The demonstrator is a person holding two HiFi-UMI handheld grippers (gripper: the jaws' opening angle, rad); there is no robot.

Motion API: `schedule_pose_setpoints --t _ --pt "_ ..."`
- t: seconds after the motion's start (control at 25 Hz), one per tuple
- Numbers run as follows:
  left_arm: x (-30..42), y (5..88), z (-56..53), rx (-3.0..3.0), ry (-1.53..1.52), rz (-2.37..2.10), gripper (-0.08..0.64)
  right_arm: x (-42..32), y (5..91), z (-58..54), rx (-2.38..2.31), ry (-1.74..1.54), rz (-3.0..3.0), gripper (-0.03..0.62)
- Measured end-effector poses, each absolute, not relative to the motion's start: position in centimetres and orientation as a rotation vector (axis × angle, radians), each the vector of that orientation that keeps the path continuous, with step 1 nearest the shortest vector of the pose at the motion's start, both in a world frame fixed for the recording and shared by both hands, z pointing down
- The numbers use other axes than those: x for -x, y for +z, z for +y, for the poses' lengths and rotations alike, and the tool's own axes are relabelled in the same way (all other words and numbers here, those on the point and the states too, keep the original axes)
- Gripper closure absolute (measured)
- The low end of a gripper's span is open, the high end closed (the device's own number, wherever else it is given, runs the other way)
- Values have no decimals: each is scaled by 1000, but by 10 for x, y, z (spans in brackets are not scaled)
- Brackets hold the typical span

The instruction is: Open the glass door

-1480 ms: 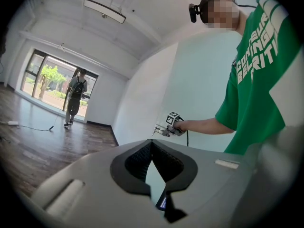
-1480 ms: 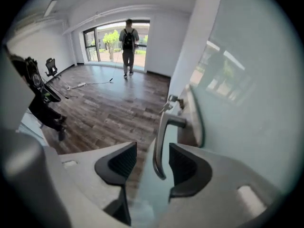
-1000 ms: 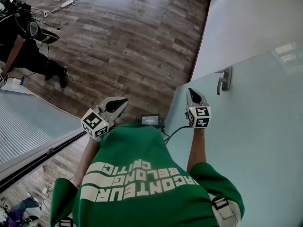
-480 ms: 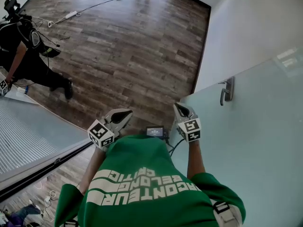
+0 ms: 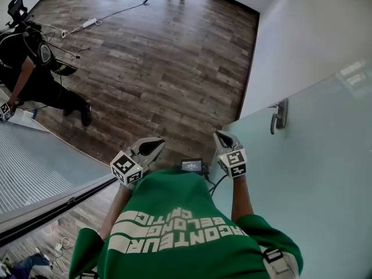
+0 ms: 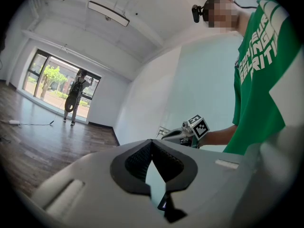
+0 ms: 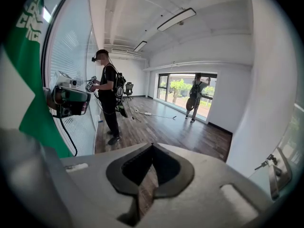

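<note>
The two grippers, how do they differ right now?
The right gripper sits at the edge of the glass door, short of its handle; the left gripper hangs over the wood floor. The left gripper points toward the door, the right gripper away from it. Both are shut and empty.

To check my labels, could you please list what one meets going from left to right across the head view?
person in black → left gripper → small screen → right gripper → door handle
</note>
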State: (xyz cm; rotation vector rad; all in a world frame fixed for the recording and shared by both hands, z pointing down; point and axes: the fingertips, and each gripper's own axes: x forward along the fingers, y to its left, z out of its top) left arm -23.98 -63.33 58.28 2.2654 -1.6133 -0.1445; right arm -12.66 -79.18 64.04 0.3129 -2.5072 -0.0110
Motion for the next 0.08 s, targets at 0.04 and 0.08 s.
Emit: schedule_pose_setpoints --t 0.04,0.08 --pt "238 583 -633 -2264 -146 -1613 546 126 640 -792 -311 -12 -2506 600" --pt "237 583 -633 -2262 -147 -1612 546 124 640 -791 -310 -13 -2504 600"
